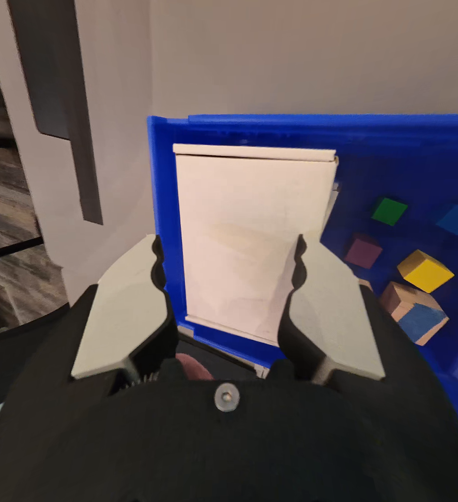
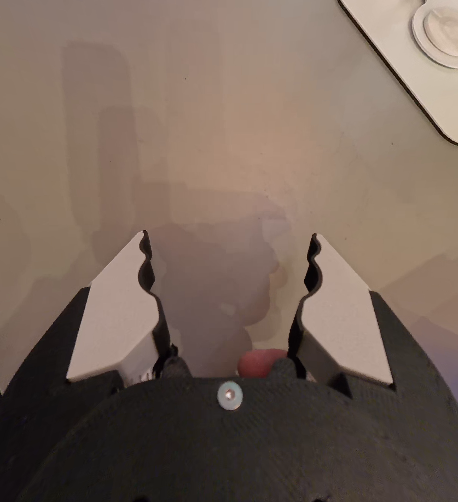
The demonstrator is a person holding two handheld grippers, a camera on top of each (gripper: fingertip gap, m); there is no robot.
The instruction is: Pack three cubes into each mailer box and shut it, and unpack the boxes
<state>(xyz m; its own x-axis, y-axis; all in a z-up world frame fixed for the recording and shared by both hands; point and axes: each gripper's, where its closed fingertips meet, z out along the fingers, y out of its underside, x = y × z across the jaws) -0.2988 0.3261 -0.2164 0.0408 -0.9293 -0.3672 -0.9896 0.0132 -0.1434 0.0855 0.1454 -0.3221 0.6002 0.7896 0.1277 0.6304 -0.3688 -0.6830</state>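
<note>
A shut white mailer box [image 1: 252,231] lies in the left end of a blue bin [image 1: 165,190]. My left gripper [image 1: 229,239] is open and hovers above the box's near half, one finger over each side. Loose cubes lie in the bin to the right: green [image 1: 389,211], blue [image 1: 457,219], purple [image 1: 363,251], yellow [image 1: 424,271], and a wood one with a blue face [image 1: 412,312]. My right gripper [image 2: 229,236] is open and empty above the bare grey table [image 2: 222,122]. No box or cube shows in the right wrist view.
A white flat pad with a black edge and a clear round disc [image 2: 423,62] lies at the far right of the right wrist view. A dark bar [image 1: 59,114] crosses the table left of the bin. The table's left edge and a wood-look floor [image 1: 2,217] show.
</note>
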